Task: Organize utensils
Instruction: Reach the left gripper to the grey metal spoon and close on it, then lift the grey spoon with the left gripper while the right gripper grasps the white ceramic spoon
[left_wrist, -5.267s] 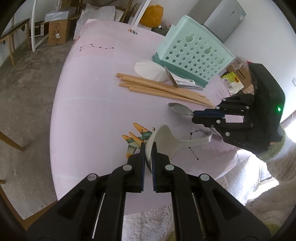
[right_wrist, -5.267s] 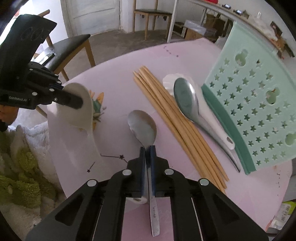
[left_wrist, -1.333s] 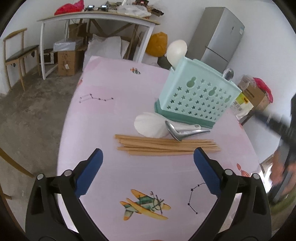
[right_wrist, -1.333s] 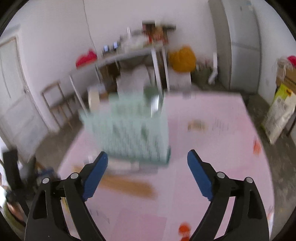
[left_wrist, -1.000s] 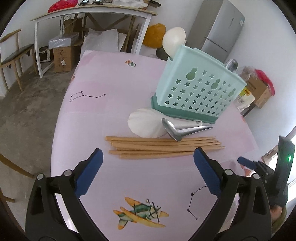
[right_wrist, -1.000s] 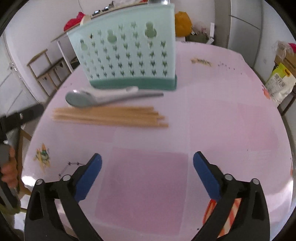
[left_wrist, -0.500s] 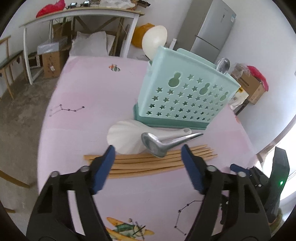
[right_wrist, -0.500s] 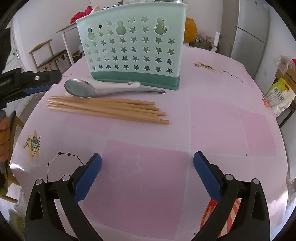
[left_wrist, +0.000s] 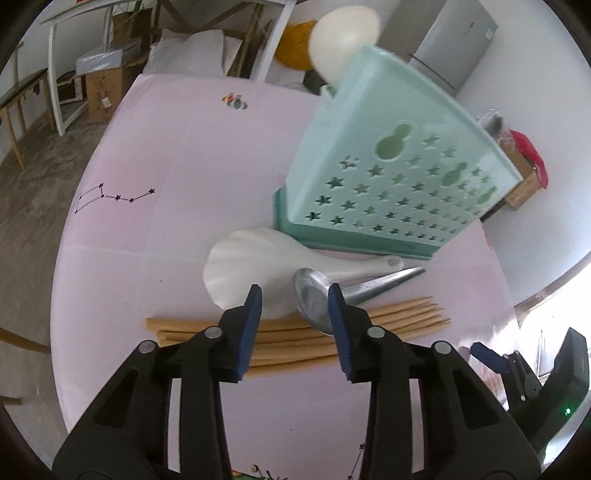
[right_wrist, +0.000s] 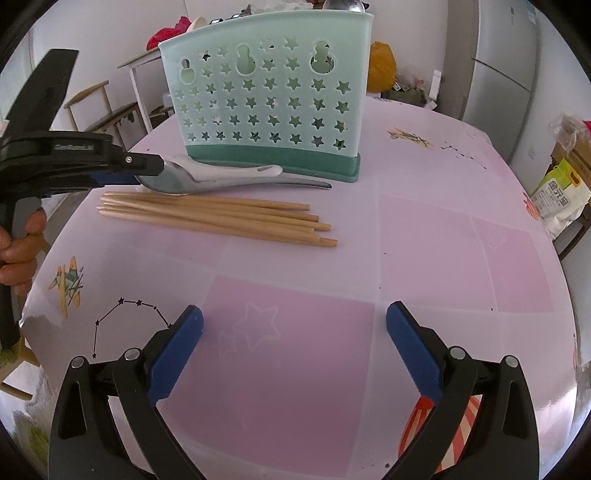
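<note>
Overhead, a pink patterned tablecloth (right_wrist: 424, 229) meets a cluttered storeroom with fridge (right_wrist: 495, 70).

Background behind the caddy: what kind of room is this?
Probably a lived-in home dining or storage room: a refrigerator by the wall, a wooden chair, and cardboard boxes under a white side table.

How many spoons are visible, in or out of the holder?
4: white spoon and metal spoon lie on the table before the holder; white spoon and metal spoon stand inside. Others may be hidden.
</note>
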